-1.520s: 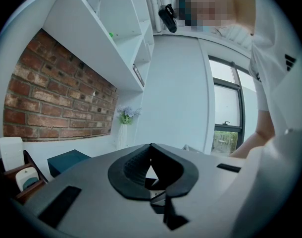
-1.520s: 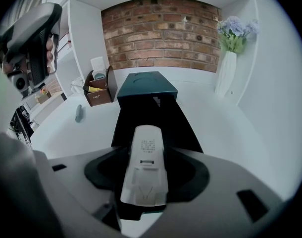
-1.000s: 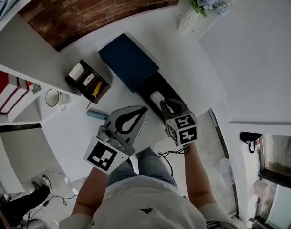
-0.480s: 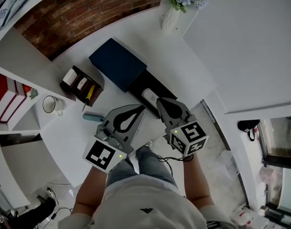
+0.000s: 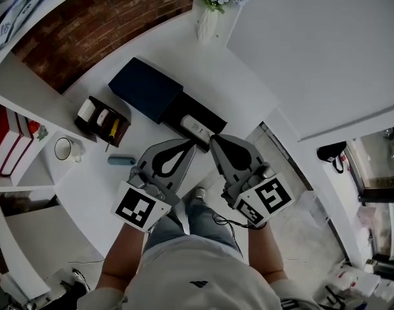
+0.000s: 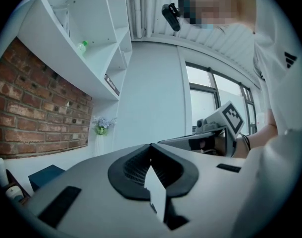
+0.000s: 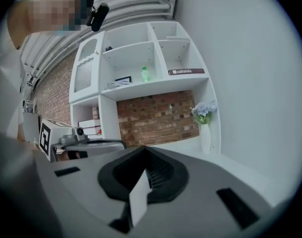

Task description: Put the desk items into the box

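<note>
Tongs: left tongs (image 5: 189,147) and right tongs (image 5: 214,139) are both closed and empty, lower centre.
Box: box (image 5: 213,117) is open at centre, with a white item (image 5: 196,128) inside.
Remaining: blue tube (image 5: 121,161) lies on the tabletop (image 5: 248,89), left of centre.
Next, likely: open the left tongs early and pinch the tube across its width.
Views: only the head view shows the open box; the gripper views show the tips meeting.

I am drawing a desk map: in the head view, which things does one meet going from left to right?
From the left: red binders → mug → desk organizer → dark blue box → vase of flowers.
</note>
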`<state>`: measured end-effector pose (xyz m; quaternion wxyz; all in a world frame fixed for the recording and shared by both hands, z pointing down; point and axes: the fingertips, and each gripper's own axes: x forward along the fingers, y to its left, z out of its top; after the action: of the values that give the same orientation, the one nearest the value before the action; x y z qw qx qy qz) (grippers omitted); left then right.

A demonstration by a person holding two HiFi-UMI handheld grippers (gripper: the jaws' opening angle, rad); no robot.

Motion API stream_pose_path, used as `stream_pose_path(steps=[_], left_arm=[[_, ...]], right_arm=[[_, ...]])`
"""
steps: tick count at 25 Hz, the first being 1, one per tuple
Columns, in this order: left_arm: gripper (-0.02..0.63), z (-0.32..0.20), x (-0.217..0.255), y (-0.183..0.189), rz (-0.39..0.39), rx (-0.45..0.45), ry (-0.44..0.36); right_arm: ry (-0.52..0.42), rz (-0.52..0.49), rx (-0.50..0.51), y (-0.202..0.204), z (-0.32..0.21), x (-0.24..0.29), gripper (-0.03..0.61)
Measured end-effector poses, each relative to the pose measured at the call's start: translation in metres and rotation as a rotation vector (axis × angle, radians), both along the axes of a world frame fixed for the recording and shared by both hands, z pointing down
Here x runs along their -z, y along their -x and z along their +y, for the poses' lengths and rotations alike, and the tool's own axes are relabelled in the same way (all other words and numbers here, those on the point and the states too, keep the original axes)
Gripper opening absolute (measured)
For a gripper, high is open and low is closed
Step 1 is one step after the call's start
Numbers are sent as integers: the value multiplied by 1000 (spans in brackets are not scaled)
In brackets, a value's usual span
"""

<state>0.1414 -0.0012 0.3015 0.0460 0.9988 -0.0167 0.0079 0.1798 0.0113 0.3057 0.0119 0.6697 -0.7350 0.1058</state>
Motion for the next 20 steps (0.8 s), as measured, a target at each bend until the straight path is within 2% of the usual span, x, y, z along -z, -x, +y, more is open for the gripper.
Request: stream_pose_path(steps=[6, 12, 20], left_arm=[[11, 12, 4, 3, 1, -22, -13], [11, 22, 6, 3, -24, -43, -71], [11, 29, 12, 9, -3, -47, -54]], right_arm=[[-42, -5, -30, 10, 19, 12, 8], [-65, -13, -53, 12, 32, 18, 8], [-77, -24, -42, 18, 36, 21, 8]])
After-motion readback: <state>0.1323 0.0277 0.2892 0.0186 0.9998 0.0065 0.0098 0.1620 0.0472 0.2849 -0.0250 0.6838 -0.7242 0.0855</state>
